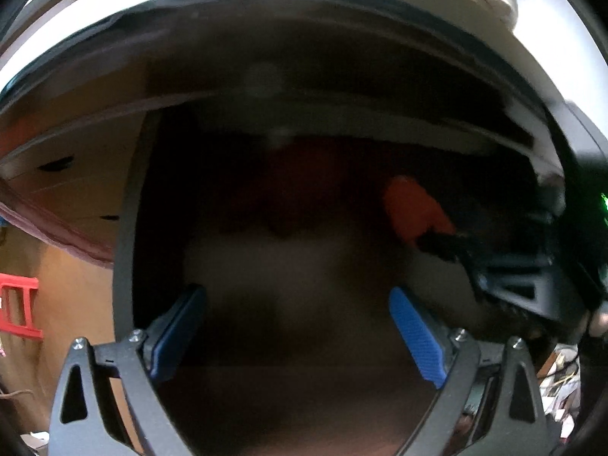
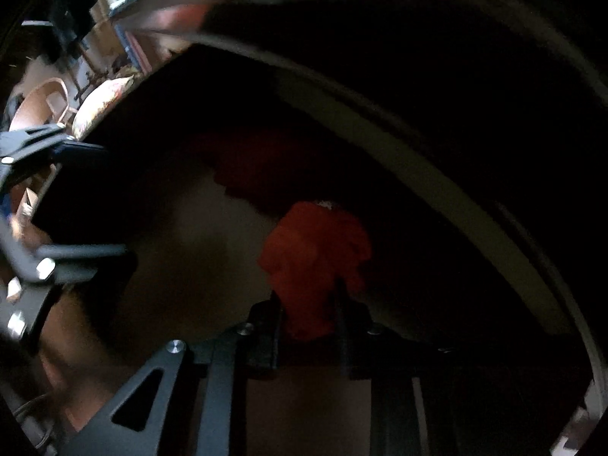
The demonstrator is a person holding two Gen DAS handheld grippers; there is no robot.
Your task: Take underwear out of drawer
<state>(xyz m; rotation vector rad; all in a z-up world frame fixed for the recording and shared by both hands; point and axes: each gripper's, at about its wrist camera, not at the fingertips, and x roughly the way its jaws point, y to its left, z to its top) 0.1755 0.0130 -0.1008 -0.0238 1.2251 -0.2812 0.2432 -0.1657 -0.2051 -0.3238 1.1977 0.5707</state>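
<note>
The underwear (image 2: pixel 315 258), a bunched red-orange cloth, sits pinched between the right gripper's (image 2: pixel 309 304) closed fingers, low inside the dark drawer (image 2: pixel 429 174). It looks light, soft and limp, so it should hang and drag when lifted; a bite on a thick fold, as here, seems safest. The left gripper (image 1: pixel 296 326) hovers beside it with fingers wide apart and empty. Around them are the drawer's pale rim and a dim, cluttered room, blurred beyond that.

The drawer (image 1: pixel 125 228) interior is dark and blurred, its contents unreadable. The red underwear (image 2: pixel 315 243) is partly hidden between the right claw (image 2: pixel 309 315) fingers, its shape unclear.
</note>
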